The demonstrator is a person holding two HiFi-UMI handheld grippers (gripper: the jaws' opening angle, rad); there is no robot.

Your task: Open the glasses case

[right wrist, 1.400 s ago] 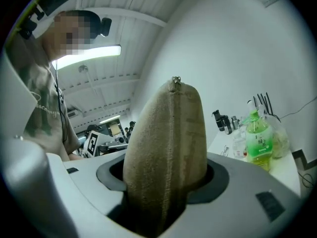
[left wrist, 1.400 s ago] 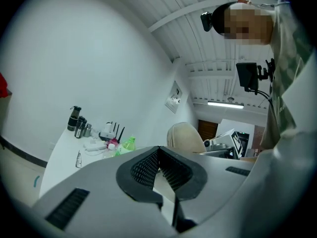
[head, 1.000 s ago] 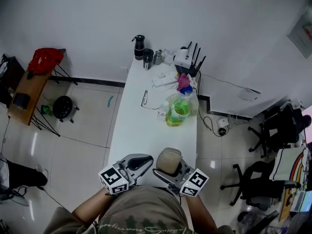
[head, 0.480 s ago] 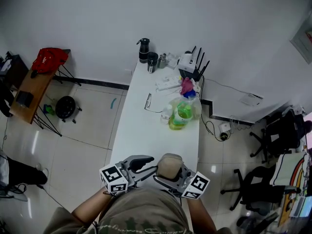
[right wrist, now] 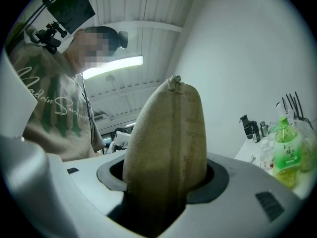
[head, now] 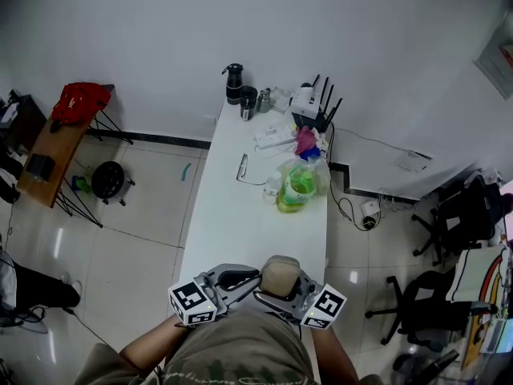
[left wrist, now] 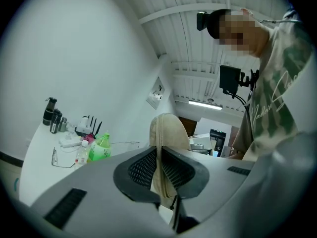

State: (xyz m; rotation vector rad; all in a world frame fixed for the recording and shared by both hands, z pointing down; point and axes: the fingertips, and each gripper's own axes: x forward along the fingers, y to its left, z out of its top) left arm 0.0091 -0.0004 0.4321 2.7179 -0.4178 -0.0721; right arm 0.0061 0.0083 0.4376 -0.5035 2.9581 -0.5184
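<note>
1. The glasses case (head: 280, 275), tan with a seam running along its narrow side, is held up over the near edge of the tabletop (head: 240, 215), closer to the right near corner than to the left one. It does not rest on the tabletop.
2. The right tongs (head: 280, 285) clamp the case across its broad body. In the right gripper view the case (right wrist: 168, 133) stands upright between the two pads and fills the gap, with both pads hard against its sides. The jaws stand wide to take it, and the case's rounded end rises well above them.
3. The left tongs (head: 240, 279) come at the case from the left edge's side, level and nose to nose with the right tongs. Their jaws have just been closing and now stand narrow.
4. In the left gripper view the seam edge of the case (left wrist: 166, 133) lies between the ribbed pads (left wrist: 141, 168). Both pads bear on it with no gap showing, and the bulk of the case stands beyond and above them.
5. Both tongs hold the one case, the left on its thin edge and the right on its body. The two marker cubes (head: 192, 303) sit just beside the person's chest.
6. Farther up the tabletop, well apart from the case, are a green bottle (head: 292, 184) by the right edge, a pair of spectacles (head: 239, 167) near the left edge, and a black flask (head: 233, 83) at the far left corner.
</note>
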